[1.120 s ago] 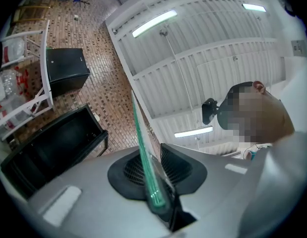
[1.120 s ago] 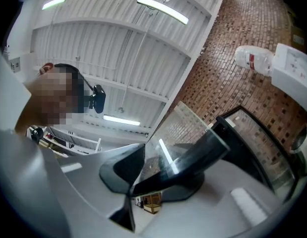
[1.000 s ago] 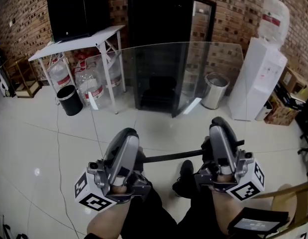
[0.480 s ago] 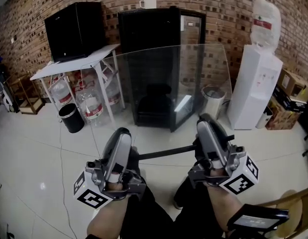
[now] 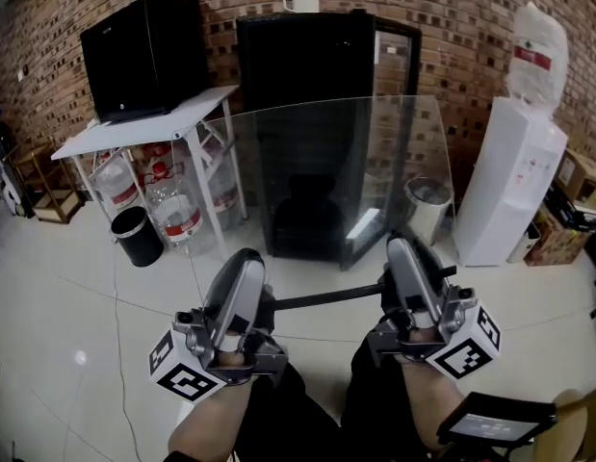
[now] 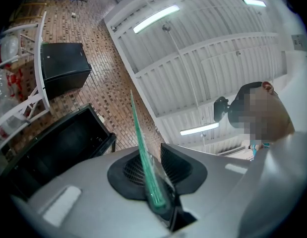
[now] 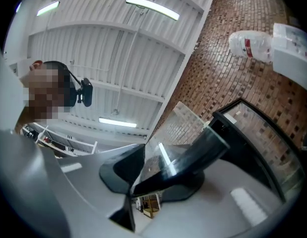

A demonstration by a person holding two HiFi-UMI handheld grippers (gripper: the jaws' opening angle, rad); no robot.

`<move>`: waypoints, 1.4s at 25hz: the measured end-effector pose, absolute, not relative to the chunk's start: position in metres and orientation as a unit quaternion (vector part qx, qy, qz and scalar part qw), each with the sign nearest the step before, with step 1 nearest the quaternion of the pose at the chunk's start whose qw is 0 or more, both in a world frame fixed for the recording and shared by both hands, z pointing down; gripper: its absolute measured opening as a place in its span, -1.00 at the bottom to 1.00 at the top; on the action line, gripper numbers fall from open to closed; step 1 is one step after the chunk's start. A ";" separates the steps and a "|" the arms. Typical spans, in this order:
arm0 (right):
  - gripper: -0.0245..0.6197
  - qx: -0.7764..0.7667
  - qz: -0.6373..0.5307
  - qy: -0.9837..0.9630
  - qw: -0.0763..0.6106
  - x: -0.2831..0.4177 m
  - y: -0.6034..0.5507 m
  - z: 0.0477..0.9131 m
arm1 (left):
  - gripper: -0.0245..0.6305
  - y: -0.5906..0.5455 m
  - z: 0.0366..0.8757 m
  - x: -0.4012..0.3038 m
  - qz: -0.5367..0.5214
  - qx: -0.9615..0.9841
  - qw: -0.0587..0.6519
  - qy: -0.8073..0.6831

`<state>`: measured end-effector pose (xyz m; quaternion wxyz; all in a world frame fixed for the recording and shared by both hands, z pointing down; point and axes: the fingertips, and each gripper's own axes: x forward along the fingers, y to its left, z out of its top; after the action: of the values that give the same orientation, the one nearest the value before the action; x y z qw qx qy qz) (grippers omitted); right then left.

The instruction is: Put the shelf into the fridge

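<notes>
**Item: glass shelf** (image 5: 326, 181). A clear pane with a greenish edge and a dark strip along its near side. It is held tilted up, off the floor, and rises ahead of both tools.

**Left tool** (image 5: 245, 277). Its jaws are clamped on the shelf's near edge, left portion. In the left gripper view the green edge (image 6: 143, 152) sits pinched between the pads.

**Right tool** (image 5: 409, 268). Its jaws are closed on the same near edge, right portion. The right gripper view shows the pane (image 7: 193, 148) gripped between them.

**Fridge** (image 5: 307, 56). Black and upright against the brick wall, straight ahead of the two tools and seen partly through the shelf. Its glass door (image 5: 399, 65) stands open on the right-tool side, and a white mug (image 5: 302, 1) sits on top.

**Other fixtures:**
- Ahead and left of the left tool:
  - white tabletop (image 5: 134, 128) bearing a black cabinet (image 5: 143, 41)
  - water bottles (image 5: 172, 210) beneath the tabletop
  - black bin (image 5: 139, 237) beside them
- Ahead of the right tool: steel bin (image 5: 427, 205).
- Farther right: white water dispenser (image 5: 514, 181).
</notes>
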<state>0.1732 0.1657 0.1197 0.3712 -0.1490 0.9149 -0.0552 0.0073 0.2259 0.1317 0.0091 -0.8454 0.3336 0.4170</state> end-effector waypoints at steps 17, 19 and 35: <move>-0.59 -0.125 -0.096 0.915 0.371 0.127 0.044 0.127 | -0.75 0.114 0.137 -0.031 0.405 -0.834 -0.011 0.375; -0.59 -0.118 -0.097 0.911 0.383 0.127 0.037 0.124 | -0.75 0.107 0.132 -0.031 0.393 -0.839 -0.002 0.377; -0.59 -0.127 -0.123 0.911 0.373 0.081 -0.056 0.148 | -0.74 0.017 0.152 -0.076 0.381 -0.835 -0.028 0.395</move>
<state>0.0806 -0.0558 0.1478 0.3726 -0.1269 0.9110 -0.1228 -0.0758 0.0173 0.1519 -0.0280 -0.8353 0.3954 0.3810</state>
